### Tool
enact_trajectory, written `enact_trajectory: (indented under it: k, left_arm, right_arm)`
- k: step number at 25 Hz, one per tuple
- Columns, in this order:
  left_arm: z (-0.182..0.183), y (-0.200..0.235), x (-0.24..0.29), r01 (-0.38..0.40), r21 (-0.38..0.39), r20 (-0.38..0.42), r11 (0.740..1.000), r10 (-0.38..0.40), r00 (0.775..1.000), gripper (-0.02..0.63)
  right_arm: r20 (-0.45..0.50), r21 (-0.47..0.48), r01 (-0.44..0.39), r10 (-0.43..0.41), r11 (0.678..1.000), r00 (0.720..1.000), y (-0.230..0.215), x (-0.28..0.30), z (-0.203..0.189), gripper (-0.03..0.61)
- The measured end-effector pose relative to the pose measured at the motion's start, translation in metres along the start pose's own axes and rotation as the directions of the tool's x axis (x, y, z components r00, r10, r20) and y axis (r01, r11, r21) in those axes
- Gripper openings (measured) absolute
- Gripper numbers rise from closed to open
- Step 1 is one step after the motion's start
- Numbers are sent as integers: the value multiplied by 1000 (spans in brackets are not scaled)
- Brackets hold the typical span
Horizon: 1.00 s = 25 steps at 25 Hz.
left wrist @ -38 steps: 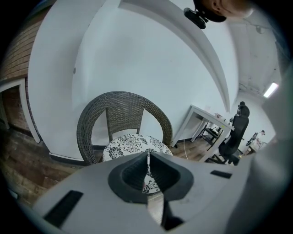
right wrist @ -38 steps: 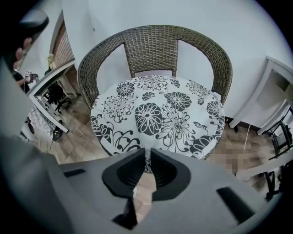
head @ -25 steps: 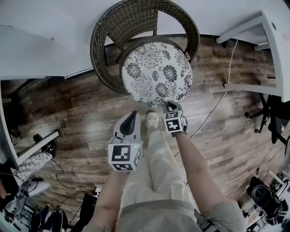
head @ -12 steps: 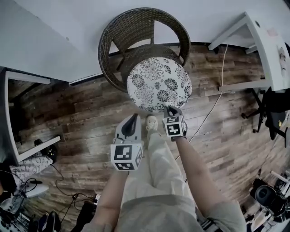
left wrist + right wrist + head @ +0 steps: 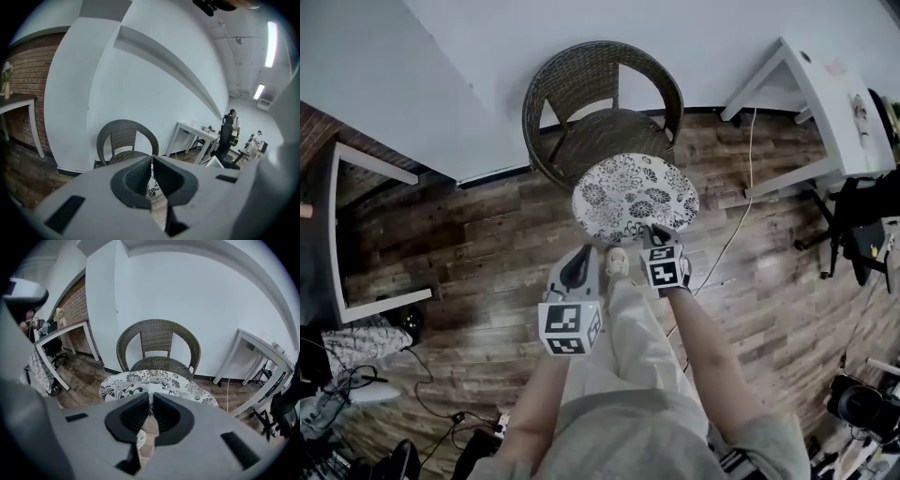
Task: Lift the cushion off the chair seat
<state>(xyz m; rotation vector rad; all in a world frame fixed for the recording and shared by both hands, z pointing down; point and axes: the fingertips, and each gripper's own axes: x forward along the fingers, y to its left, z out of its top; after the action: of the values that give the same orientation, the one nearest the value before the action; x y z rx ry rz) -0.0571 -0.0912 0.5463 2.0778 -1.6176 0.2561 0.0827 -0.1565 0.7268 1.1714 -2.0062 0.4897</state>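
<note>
The round white cushion with black flowers hangs in front of the wicker chair, whose woven seat shows bare behind it. My right gripper is shut on the cushion's near edge. In the right gripper view the cushion spreads out beyond the right gripper's jaws, with the chair past it. My left gripper is shut and holds nothing, left of the cushion and apart from it. In the left gripper view the left gripper points at the chair.
A white desk stands at the right with a cable trailing over the wooden floor. A white frame table is at the left. An office chair is at the far right. My shoe is below the cushion.
The cushion has come up off the chair seat and towards me in the right gripper. Both grippers have risen and drawn back from the chair.
</note>
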Motion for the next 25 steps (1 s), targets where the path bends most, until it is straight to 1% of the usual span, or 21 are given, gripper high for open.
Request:
enact_trajectory:
  k: [6, 12, 17, 20, 25]
  left_arm:
    - [7, -11, -46, 2, 5, 31, 1000, -2, 1000, 15]
    - [21, -22, -93, 3, 36, 68, 999, -5, 998, 15]
    - [32, -32, -129, 10, 50, 89, 999, -14, 996, 15]
    - [36, -38, -147, 18, 48, 93, 999, -22, 995, 15]
    - [49, -51, -169, 31, 60, 110, 998, -38, 993, 15]
  right_arm:
    - [74, -16, 18, -17, 1000, 997, 13, -50, 20, 25]
    - [134, -47, 28, -22, 998, 991, 30, -105, 34, 25]
    - [177, -41, 30, -23, 999, 984, 45, -153, 41, 25]
    - [202, -45, 26, -16, 999, 979, 57, -180, 46, 25]
    - [245, -85, 19, 3, 996, 970, 69, -222, 55, 25]
